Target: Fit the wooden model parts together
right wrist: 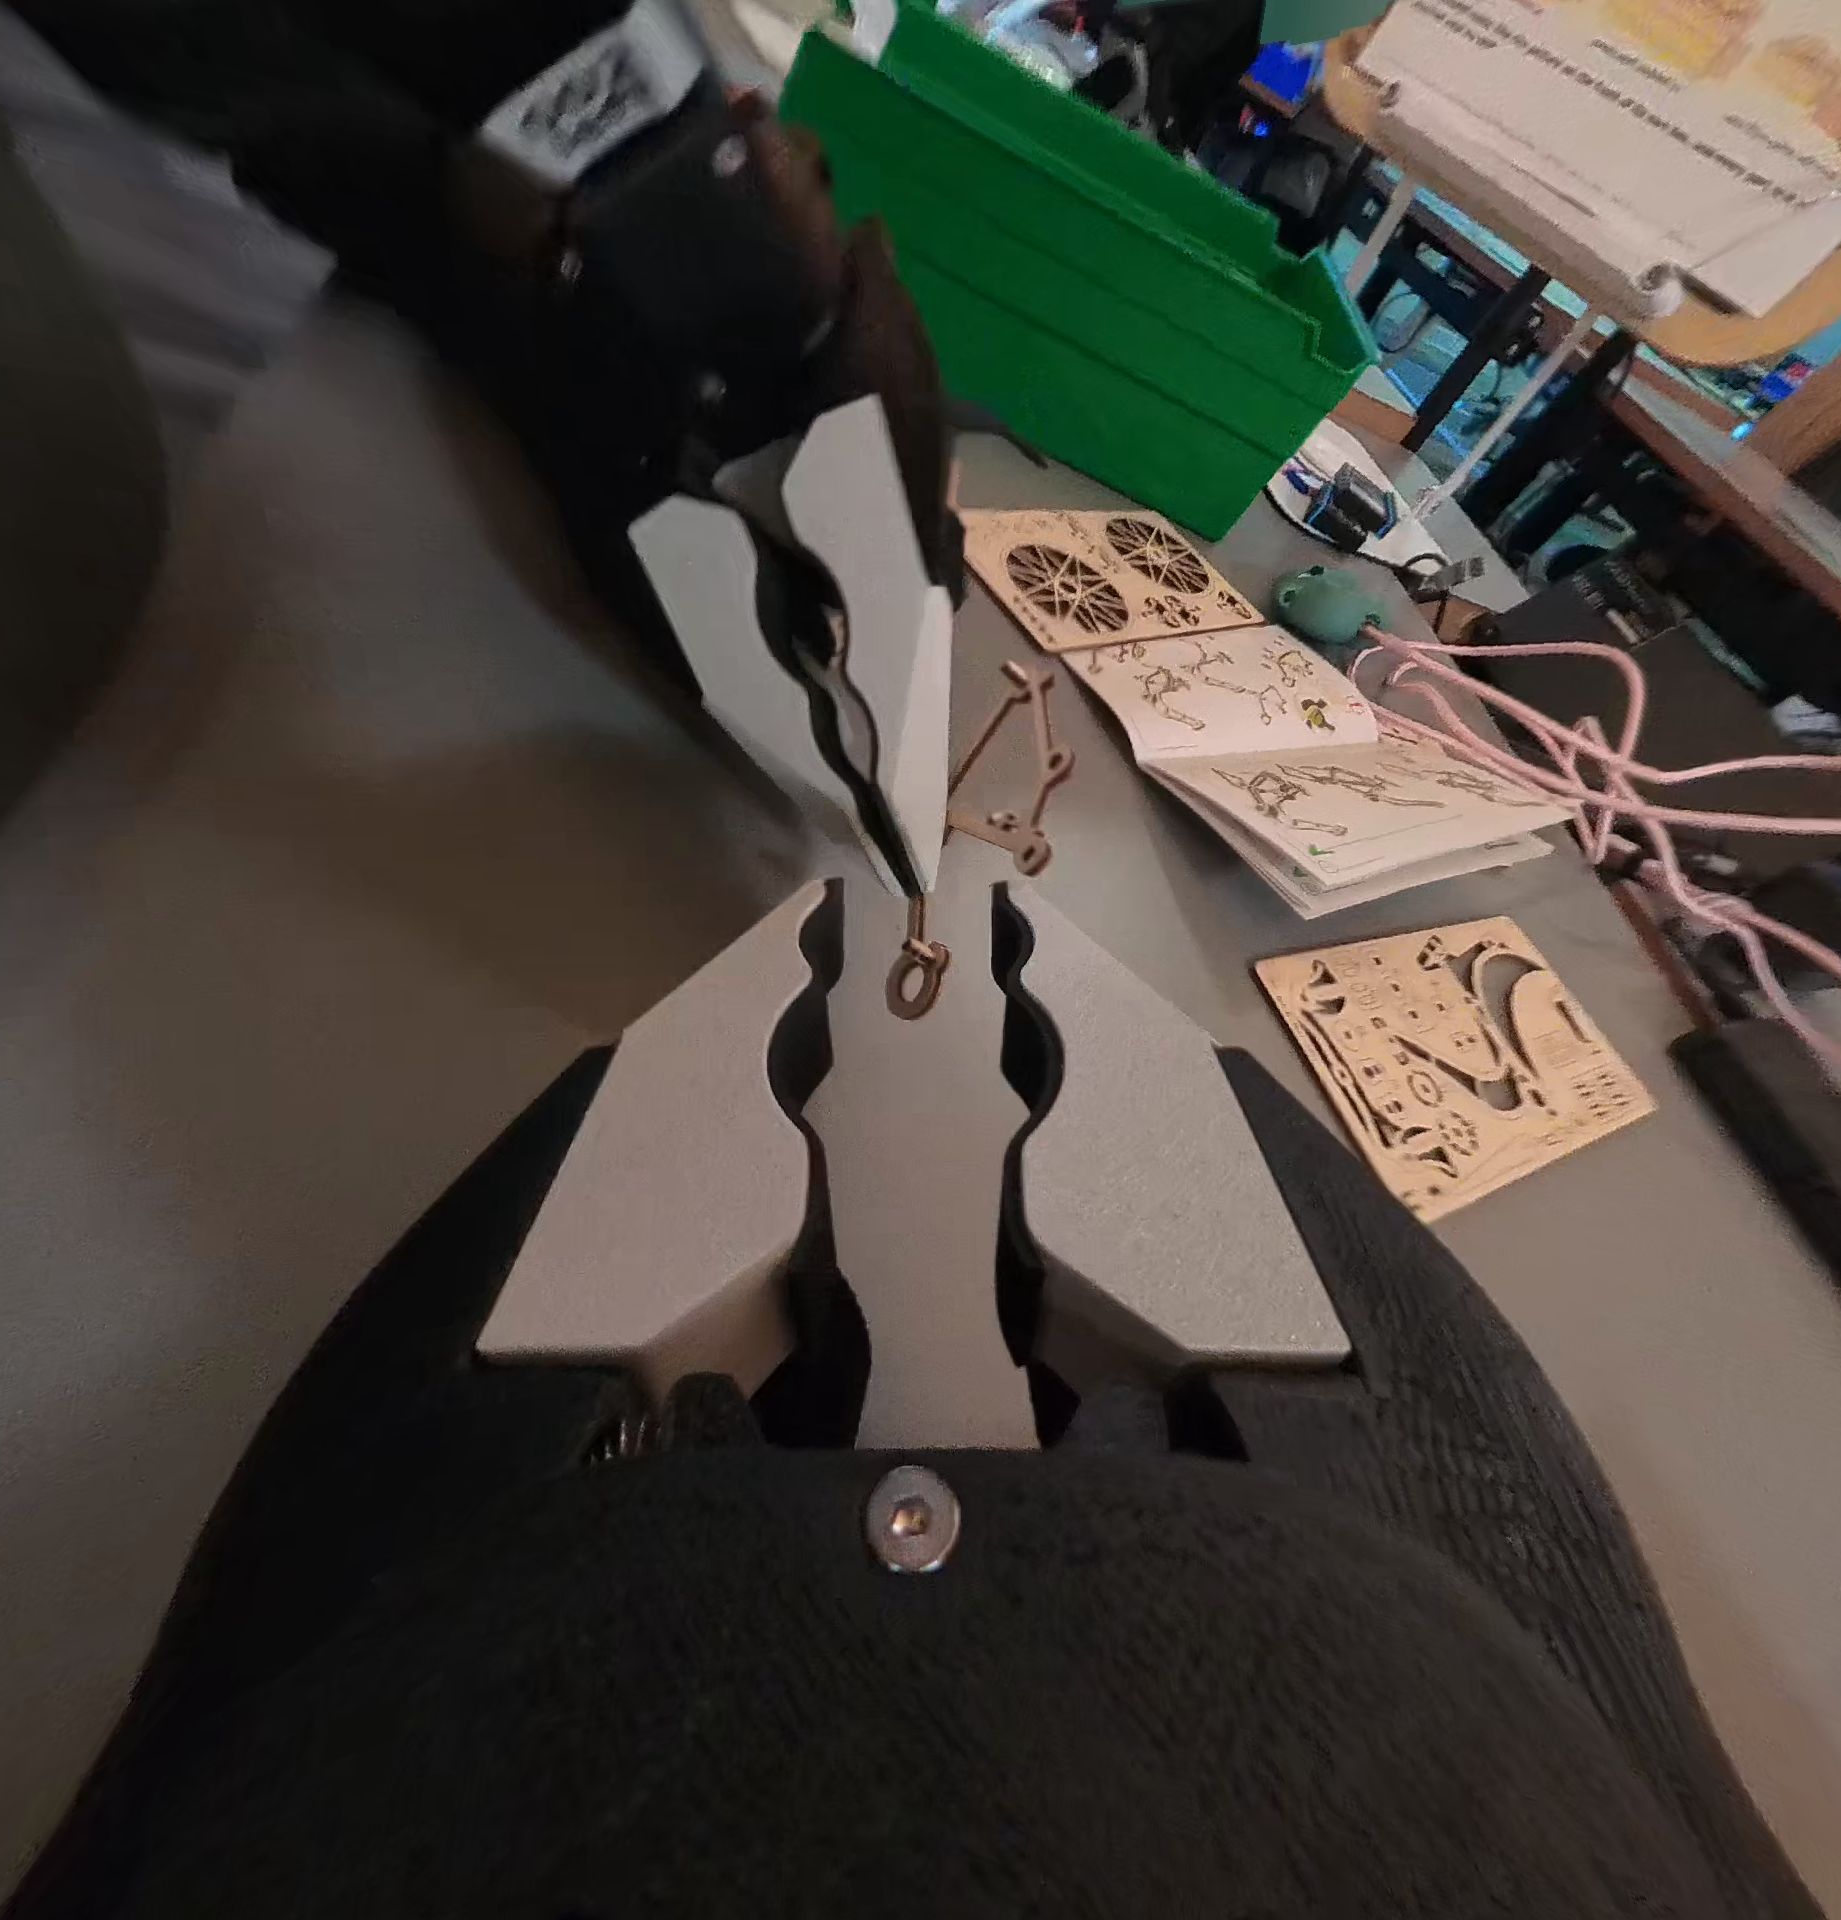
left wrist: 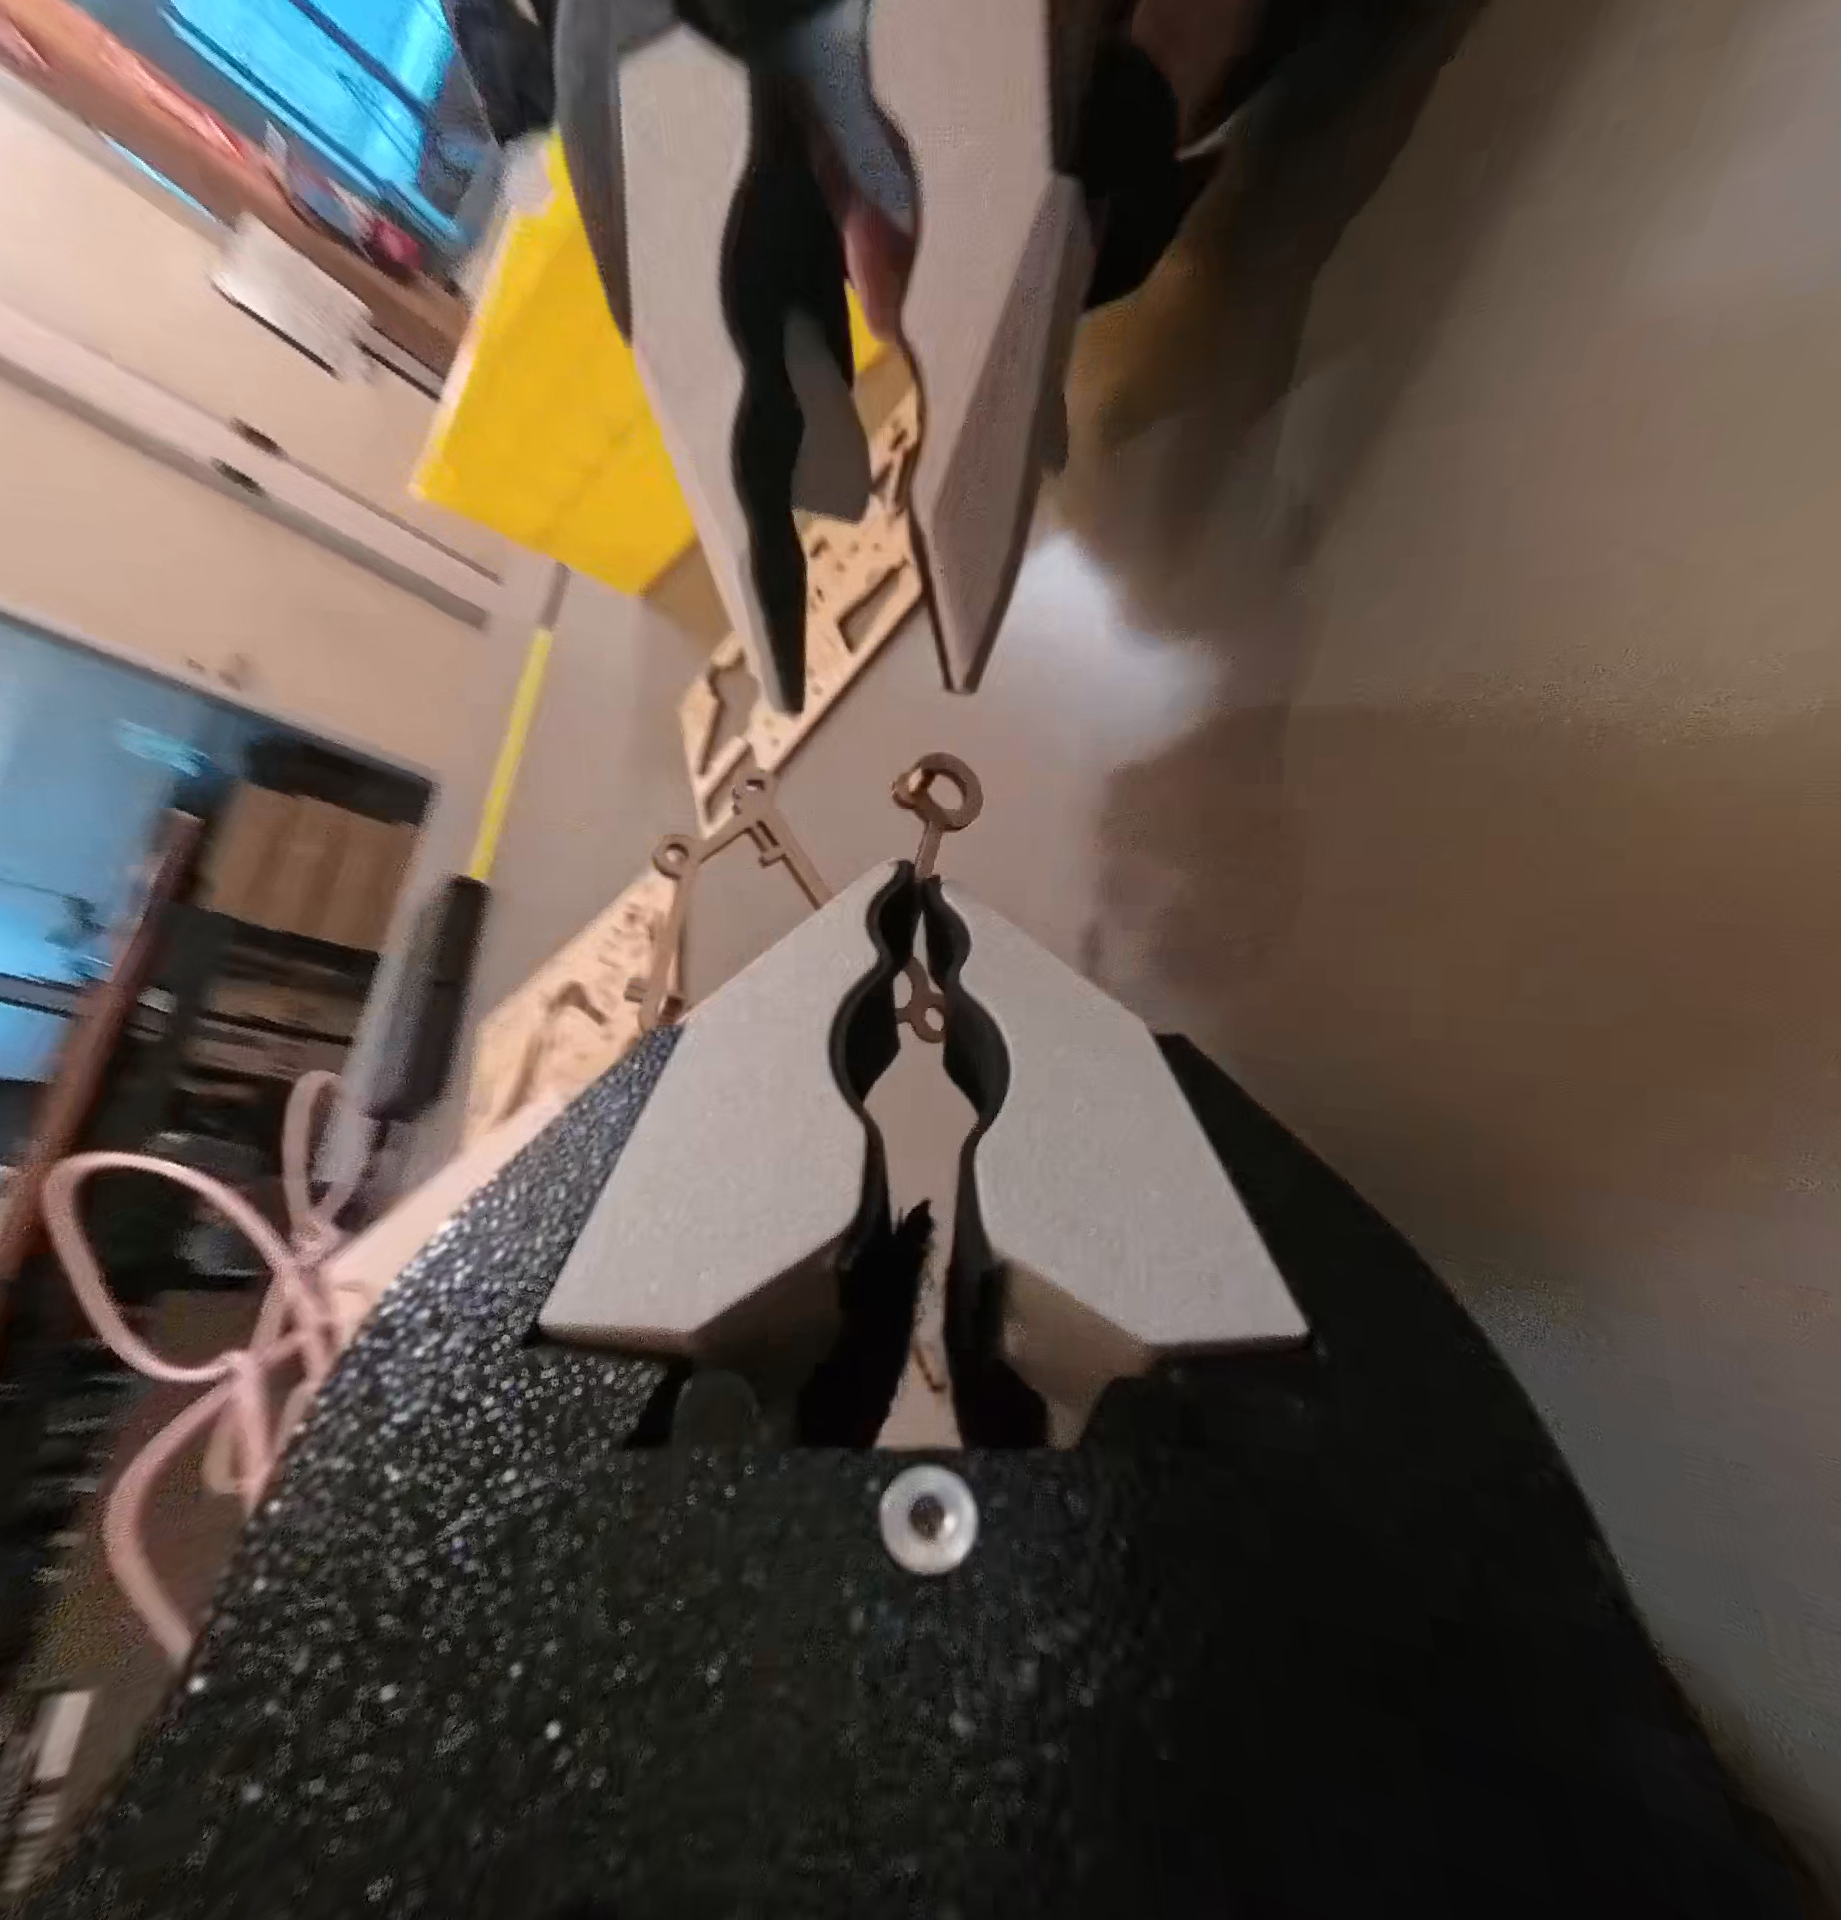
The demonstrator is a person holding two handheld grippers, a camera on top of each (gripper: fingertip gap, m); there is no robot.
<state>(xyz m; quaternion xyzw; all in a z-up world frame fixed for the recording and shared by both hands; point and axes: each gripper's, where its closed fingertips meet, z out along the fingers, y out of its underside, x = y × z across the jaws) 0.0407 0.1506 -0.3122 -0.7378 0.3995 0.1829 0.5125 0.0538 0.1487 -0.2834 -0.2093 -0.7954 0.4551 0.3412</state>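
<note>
My left gripper (left wrist: 921,883) is shut on a small brown wooden part (left wrist: 942,800), a thin stem ending in a ring. The stem is pinched between the pads and the ring sticks out past the tips. In the right wrist view the left gripper (right wrist: 908,878) comes in from above, and the part's ring (right wrist: 916,982) hangs between my right gripper's (right wrist: 916,899) open fingers. Neither pad touches it. The right gripper also shows open at the top of the left wrist view (left wrist: 874,686). A brown wooden frame piece (right wrist: 1020,779) lies on the grey table (right wrist: 1155,1039) just behind.
Two cut-out wooden sheets (right wrist: 1446,1060) (right wrist: 1113,577) and an open instruction booklet (right wrist: 1311,758) lie to the right. A green bin (right wrist: 1061,270) stands behind them. Pink cables (right wrist: 1622,727) trail off the right edge. A yellow bin (left wrist: 552,447) shows in the left wrist view. My left and right fingertips are right by each other.
</note>
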